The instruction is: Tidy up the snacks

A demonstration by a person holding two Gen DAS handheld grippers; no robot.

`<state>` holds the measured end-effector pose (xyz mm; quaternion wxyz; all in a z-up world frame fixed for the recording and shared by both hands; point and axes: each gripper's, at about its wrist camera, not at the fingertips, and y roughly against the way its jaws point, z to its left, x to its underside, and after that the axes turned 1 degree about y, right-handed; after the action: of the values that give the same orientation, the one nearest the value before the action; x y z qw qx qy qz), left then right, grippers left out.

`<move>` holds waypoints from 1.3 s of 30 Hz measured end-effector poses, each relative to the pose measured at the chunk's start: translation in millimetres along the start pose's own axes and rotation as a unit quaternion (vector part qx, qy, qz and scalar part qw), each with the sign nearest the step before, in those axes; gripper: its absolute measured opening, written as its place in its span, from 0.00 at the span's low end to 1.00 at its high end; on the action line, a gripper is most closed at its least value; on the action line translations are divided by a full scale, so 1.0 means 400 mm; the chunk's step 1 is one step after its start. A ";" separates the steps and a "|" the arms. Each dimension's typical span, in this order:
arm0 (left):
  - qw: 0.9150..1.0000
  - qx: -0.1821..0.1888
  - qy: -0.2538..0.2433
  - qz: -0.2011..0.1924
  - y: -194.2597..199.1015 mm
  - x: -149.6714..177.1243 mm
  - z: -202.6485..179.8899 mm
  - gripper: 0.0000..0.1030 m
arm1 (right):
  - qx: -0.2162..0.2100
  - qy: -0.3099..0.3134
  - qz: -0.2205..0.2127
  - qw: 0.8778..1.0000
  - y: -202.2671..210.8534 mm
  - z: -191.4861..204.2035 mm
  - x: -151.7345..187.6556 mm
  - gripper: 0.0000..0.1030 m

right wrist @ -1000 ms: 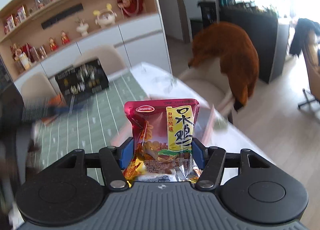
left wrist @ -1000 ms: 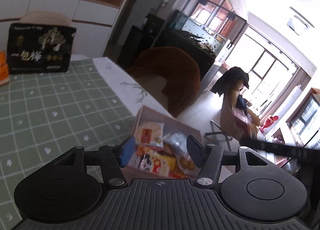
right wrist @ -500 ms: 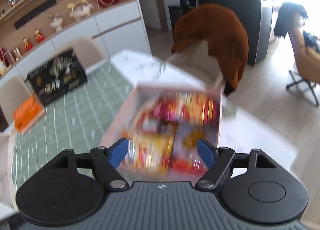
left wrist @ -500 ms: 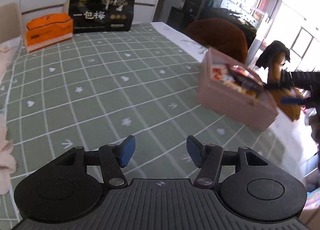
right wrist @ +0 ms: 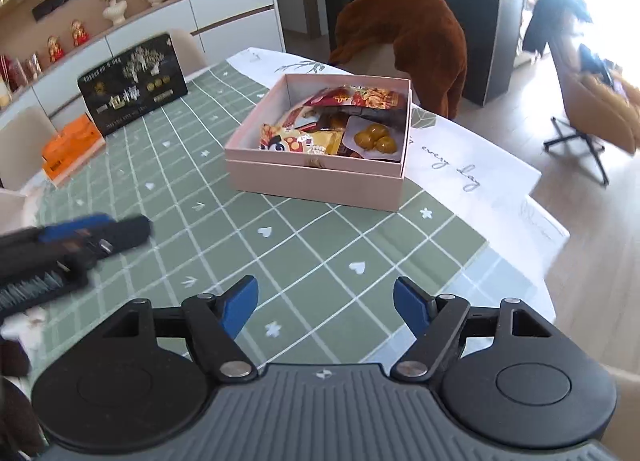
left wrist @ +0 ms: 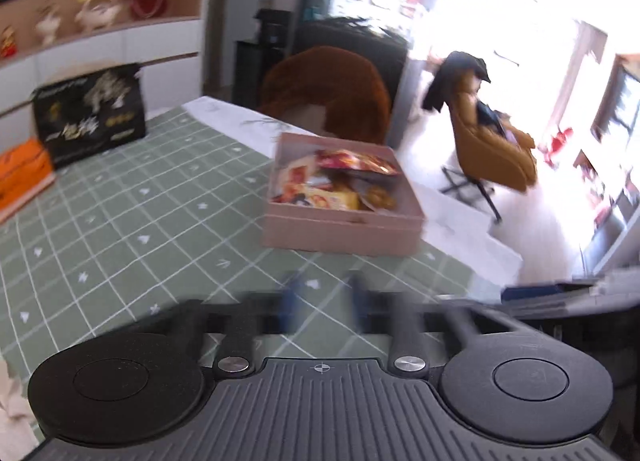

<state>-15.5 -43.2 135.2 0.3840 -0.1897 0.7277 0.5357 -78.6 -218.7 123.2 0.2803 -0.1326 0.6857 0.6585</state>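
green checked tablecloth (right wrist: 200, 189) spread over the table, white runner along its far edge. pink box (right wrist: 316, 177) standing on the cloth near that edge, open-topped, rigid card walls, likely light even when filled; best taken by a side wall or pushed, not pinched at the rim. black carton (right wrist: 134, 85) and orange pack (right wrist: 72, 145) well apart from it, toward the far left corner.

inside the box, loose snack packets: red crinkly bag (right wrist: 356, 97) lying across the top at the back, yellow cartoon packet (right wrist: 300, 141) at the front left, clear pouch of chestnuts (right wrist: 374, 137) at the front right. all thin foil or film, probably light, slippery and air-filled, contents crushable; safest taken by a sealed edge or corner rather than squeezed across the belly.

right gripper (right wrist: 326, 307) over the cloth short of the box, jaws standing wide, nothing between them. left gripper (left wrist: 320, 297) blurred in its own view, fingers drawn together on nothing, bare cloth showing past them; seen at the left edge of the right view too.
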 end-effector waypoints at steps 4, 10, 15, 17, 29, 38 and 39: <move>1.000 0.003 -0.005 0.010 0.011 -0.002 -0.030 0.13 | 0.006 -0.017 0.008 1.000 0.047 -0.012 -0.011 0.74; 0.999 0.013 0.000 0.033 0.016 0.002 -0.043 0.13 | 0.011 -0.004 0.001 1.000 0.070 -0.006 -0.009 0.74; 0.999 -0.019 -0.007 0.032 0.015 0.012 -0.050 0.13 | 0.008 -0.001 0.003 1.000 0.066 -0.006 -0.012 0.74; 0.999 -0.018 -0.007 0.034 0.014 0.011 -0.047 0.13 | 0.007 0.003 0.005 1.000 0.065 -0.003 -0.010 0.74; 0.998 -0.015 0.003 0.055 0.002 0.012 -0.039 0.13 | 0.001 0.009 0.012 1.000 0.053 0.006 -0.011 0.74; 0.998 -0.008 0.006 0.059 0.002 0.012 -0.034 0.13 | 0.002 0.012 0.011 1.000 0.050 0.010 -0.011 0.74; 0.998 -0.009 0.006 0.059 0.002 0.012 -0.034 0.13 | 0.002 0.011 0.012 1.000 0.049 0.011 -0.011 0.74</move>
<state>-23.8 -55.1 133.9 0.3455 -0.1531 0.7354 0.5624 -85.0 -213.5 141.8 0.2649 -0.1312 0.6917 0.6589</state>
